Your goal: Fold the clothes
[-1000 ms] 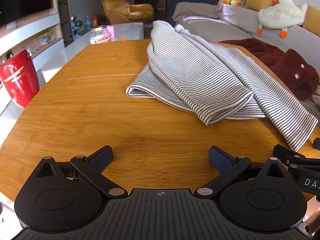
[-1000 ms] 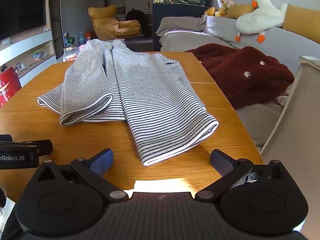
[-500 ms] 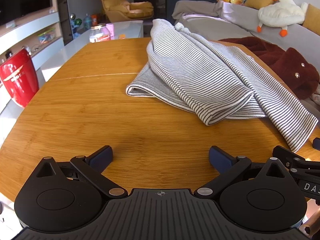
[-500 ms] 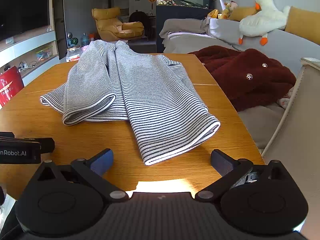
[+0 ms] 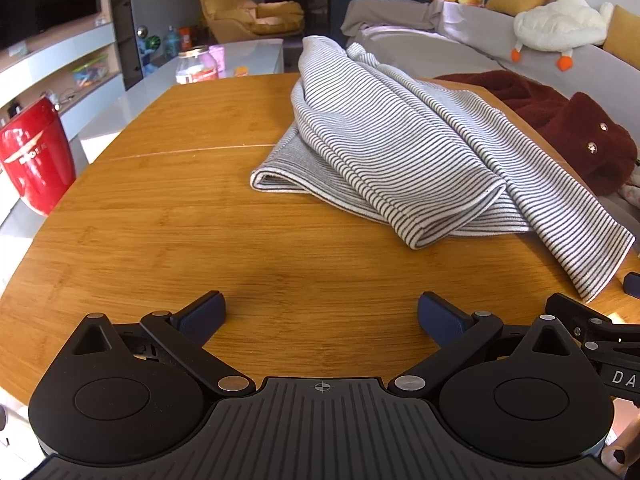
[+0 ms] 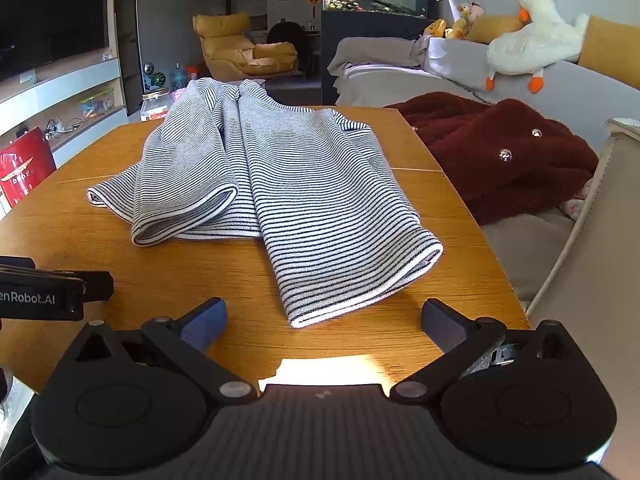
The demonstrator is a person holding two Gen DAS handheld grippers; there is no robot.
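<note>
A black-and-white striped garment (image 5: 404,148) lies loosely folded on the wooden table (image 5: 168,216), its sleeves pointing toward me; it also shows in the right wrist view (image 6: 288,196). My left gripper (image 5: 320,314) is open and empty above the table's near edge, left of the garment. My right gripper (image 6: 324,322) is open and empty, just short of the nearest sleeve cuff (image 6: 360,300). The right gripper's side shows at the right edge of the left wrist view (image 5: 600,332).
A dark red fleece garment (image 6: 492,160) lies on the grey sofa (image 6: 572,80) right of the table, with a plush goose (image 6: 532,52) on its back. A red stool (image 5: 36,160) stands at the left. A jar (image 5: 196,66) sits on the white low table behind.
Both grippers have edged slightly forward and tilted a little; the garment looks a bit nearer in the right wrist view. Both stay open. The garment has not moved.
</note>
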